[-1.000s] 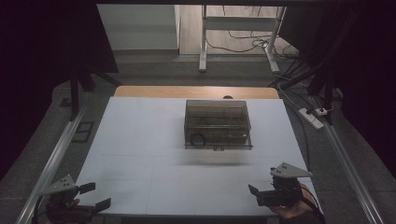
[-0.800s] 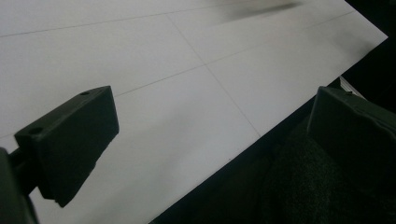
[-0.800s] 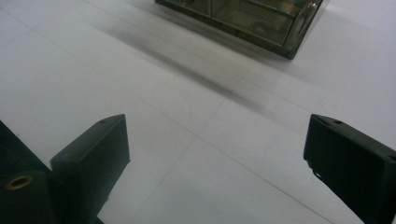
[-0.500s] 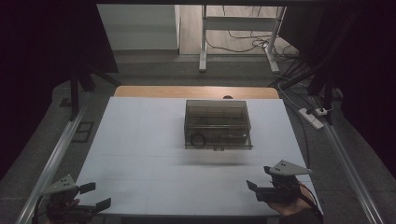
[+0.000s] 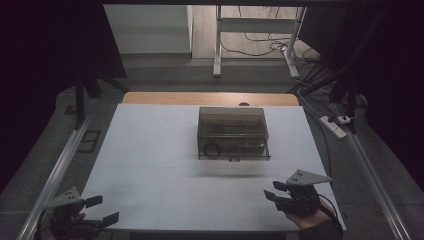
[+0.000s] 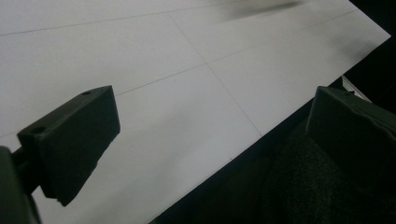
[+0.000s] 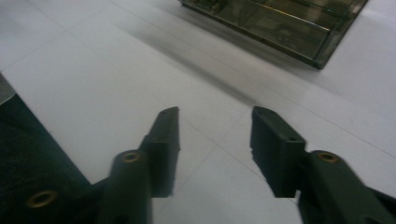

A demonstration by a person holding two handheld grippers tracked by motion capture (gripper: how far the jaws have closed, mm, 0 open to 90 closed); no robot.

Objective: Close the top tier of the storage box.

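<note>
In the left gripper view we see our left tool [image 6: 212,140] with its two black jaws set wide apart and nothing between them. One jaw rises at the lower left, the other at the right edge. Below them lies the white table [image 6: 154,56], its surface crossed by thin seam lines. The table's edge runs on a slant from the lower middle to the upper right. Past that edge we see a dark, coarse fabric [image 6: 294,186], and the rest there is too dark to tell.
</note>
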